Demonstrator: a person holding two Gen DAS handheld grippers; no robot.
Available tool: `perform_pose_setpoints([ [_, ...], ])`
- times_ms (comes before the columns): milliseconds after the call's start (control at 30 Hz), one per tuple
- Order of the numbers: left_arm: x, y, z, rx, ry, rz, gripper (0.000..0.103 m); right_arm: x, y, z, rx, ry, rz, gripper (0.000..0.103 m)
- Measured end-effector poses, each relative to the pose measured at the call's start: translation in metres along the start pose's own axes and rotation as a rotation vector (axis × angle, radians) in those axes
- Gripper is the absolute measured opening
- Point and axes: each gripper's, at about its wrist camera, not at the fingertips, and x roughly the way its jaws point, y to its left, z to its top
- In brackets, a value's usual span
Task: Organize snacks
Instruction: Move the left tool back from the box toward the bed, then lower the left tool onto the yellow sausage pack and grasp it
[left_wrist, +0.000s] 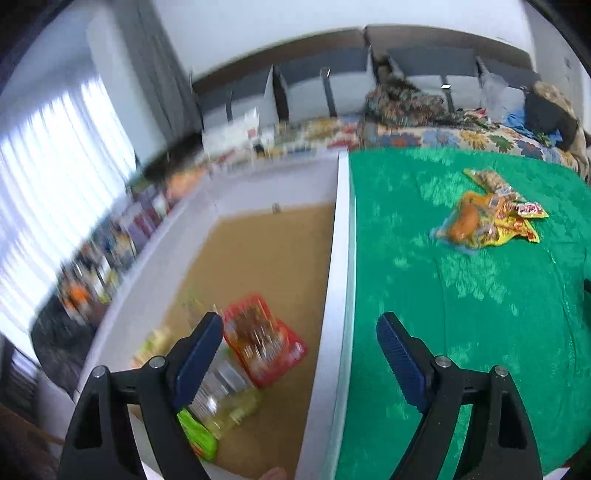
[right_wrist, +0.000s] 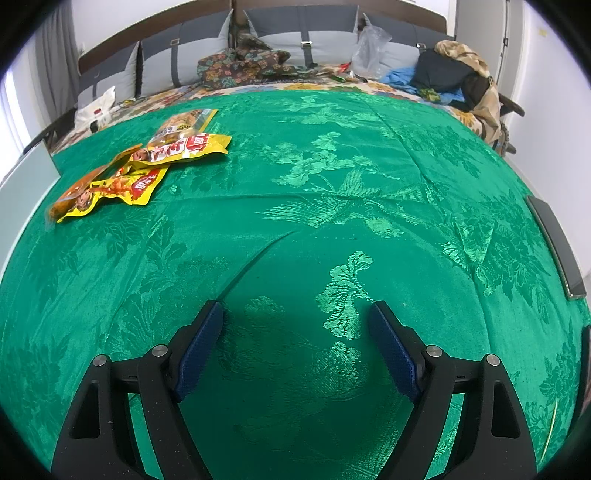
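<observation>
A white box (left_wrist: 338, 280) with a brown floor stands at the left edge of the green cloth (left_wrist: 461, 314). Inside it lie a red snack packet (left_wrist: 264, 343), a clear silver-and-yellow packet (left_wrist: 221, 395) and a green one (left_wrist: 197, 435). My left gripper (left_wrist: 299, 328) hangs open over the box's right wall, nothing between its fingers; this view is blurred. A small pile of yellow and orange snack packets (left_wrist: 487, 216) (right_wrist: 136, 166) lies on the cloth farther off. My right gripper (right_wrist: 295, 314) stands open over bare cloth, nothing in it.
Behind the cloth is a sofa with grey cushions (right_wrist: 306, 37), patterned fabric (right_wrist: 240, 62), a clear plastic bag (right_wrist: 369, 48) and dark clothes (right_wrist: 450, 77). A dark flat phone-like thing (right_wrist: 557, 243) lies at the cloth's right edge. Small items line a shelf (left_wrist: 110, 251) left of the box.
</observation>
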Motion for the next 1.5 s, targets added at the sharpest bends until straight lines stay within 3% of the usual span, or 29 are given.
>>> perform_pose_setpoints([
  [167, -0.028, -0.02, 0.034, 0.035, -0.118, -0.056, 0.1, 0.0, 0.0, 0.0, 0.0, 0.0, 0.0, 0.085],
  [400, -0.02, -0.059, 0.073, 0.033, -0.137, -0.207, 0.101, 0.0, 0.001, 0.0, 0.0, 0.0, 0.0, 0.085],
  [500, -0.004, -0.076, 0.082, 0.035, -0.088, -0.28, 0.101, 0.0, 0.0, 0.0, 0.001, 0.0, 0.001, 0.085],
  [733, 0.066, -0.124, 0.097, 0.07, 0.126, -0.436, 0.101, 0.001, 0.001, 0.0, 0.001, 0.0, 0.001, 0.085],
  [833, 0.091, -0.158, 0.103, 0.165, 0.172, -0.485, 0.101, 0.001, 0.001, 0.0, 0.0, 0.0, 0.001, 0.085],
  [933, 0.115, -0.195, 0.114, 0.324, 0.177, -0.479, 0.101, 0.001, 0.001, 0.0, 0.001, 0.0, 0.001, 0.085],
  [1000, 0.135, -0.211, 0.122, 0.374, 0.184, -0.45, 0.101, 0.001, 0.001, 0.0, 0.001, 0.0, 0.001, 0.085],
  [1267, 0.222, -0.231, 0.137, 0.254, 0.354, -0.523, 0.103, 0.002, 0.002, 0.0, 0.001, 0.0, 0.001, 0.085],
  [1333, 0.236, -0.224, 0.136, 0.167, 0.389, -0.585, 0.103, 0.002, 0.002, 0.0, 0.001, 0.0, 0.001, 0.085],
  [1400, 0.244, -0.215, 0.135, 0.095, 0.398, -0.573, 0.103, 0.002, 0.003, 0.0, 0.001, 0.0, 0.001, 0.085],
  [1467, 0.243, -0.207, 0.133, 0.034, 0.381, -0.57, 0.097, 0.002, 0.003, 0.0, 0.001, 0.0, 0.001, 0.085],
  [1500, 0.241, -0.205, 0.132, 0.027, 0.367, -0.55, 0.082, 0.002, 0.003, 0.0, 0.001, 0.0, 0.001, 0.085],
])
